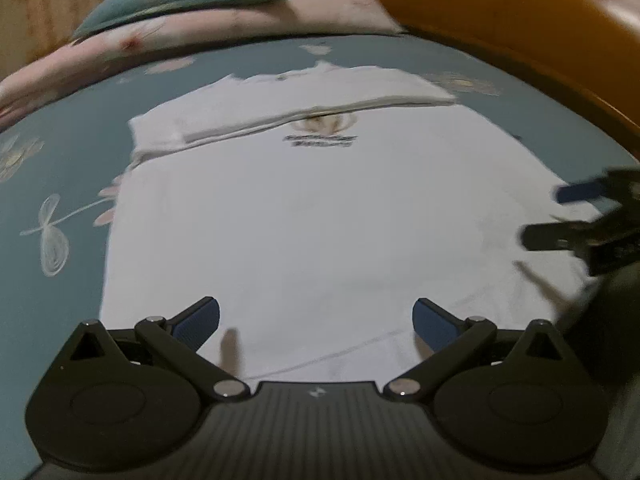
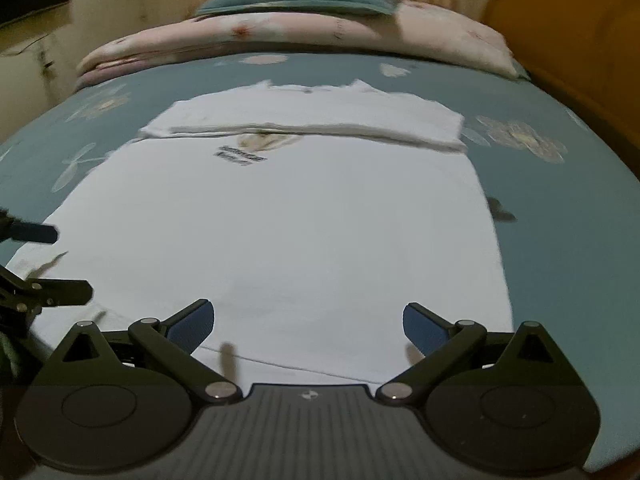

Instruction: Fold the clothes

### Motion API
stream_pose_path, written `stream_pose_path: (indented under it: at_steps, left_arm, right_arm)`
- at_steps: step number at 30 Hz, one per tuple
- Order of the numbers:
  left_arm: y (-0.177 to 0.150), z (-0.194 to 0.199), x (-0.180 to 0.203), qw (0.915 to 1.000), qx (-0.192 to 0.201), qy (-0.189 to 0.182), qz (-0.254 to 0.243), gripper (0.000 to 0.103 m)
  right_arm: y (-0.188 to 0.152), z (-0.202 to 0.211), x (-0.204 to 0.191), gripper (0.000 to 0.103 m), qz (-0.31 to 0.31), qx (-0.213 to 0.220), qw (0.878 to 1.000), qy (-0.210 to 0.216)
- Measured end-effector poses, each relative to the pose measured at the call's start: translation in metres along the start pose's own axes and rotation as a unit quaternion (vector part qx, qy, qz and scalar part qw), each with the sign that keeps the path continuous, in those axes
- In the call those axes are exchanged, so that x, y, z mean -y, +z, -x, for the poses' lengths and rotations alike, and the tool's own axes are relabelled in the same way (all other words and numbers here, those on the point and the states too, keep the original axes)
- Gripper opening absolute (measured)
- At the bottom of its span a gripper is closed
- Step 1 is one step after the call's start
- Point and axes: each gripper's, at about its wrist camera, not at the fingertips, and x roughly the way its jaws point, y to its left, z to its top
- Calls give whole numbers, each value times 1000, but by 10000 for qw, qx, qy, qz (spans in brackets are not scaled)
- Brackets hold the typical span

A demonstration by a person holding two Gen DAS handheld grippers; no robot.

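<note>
Left wrist view: we see the white T-shirt [image 1: 312, 216] flat on the bed [image 1: 60, 168], top portion already folded down; further folds remain. Left tongs [image 1: 316, 316] and right tongs [image 2: 308, 320] gape wide, empty

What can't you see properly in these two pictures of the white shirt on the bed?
- The print on the white shirt: blurred in both views, its top under the folded flap.
- The shirt's near hem: partly hidden by the left gripper in the left wrist view and the right gripper in the right.
- The wooden bed frame: cut off by the picture edge.
</note>
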Motion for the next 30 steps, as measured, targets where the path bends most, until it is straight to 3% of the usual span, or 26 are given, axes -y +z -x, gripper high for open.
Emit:
stream_pose_path:
  at_steps: [3, 6, 16, 24, 28, 30]
  left_arm:
    - [-5, -4, 8, 9999, -80, -46, -83, 102]
    - [-12, -10, 3, 9996, -259, -49, 142, 102]
    - [-19, -5, 2, 9998, -165, -58, 32, 102]
    - [-20, 11, 16, 9960, 202, -163, -850, 102]
    - [-16, 11, 11, 9967, 247, -195, -749, 102]
    - [-11, 5, -4, 9987, 259, -135, -418, 102]
  right_arm:
    - [-4, -7, -8, 102, 152, -158, 9997, 69]
    - [-13, -12, -4, 103, -28, -337, 9993, 162]
    - [-21, -2, 5, 103, -96, -222, 9997, 2]
    - [-3, 2, -6, 102, 719, -267, 9970, 46]
    - [12, 5, -10, 103, 1116, -201, 9935, 8]
    - [18, 6, -10, 102, 1115, -149, 9937, -1]
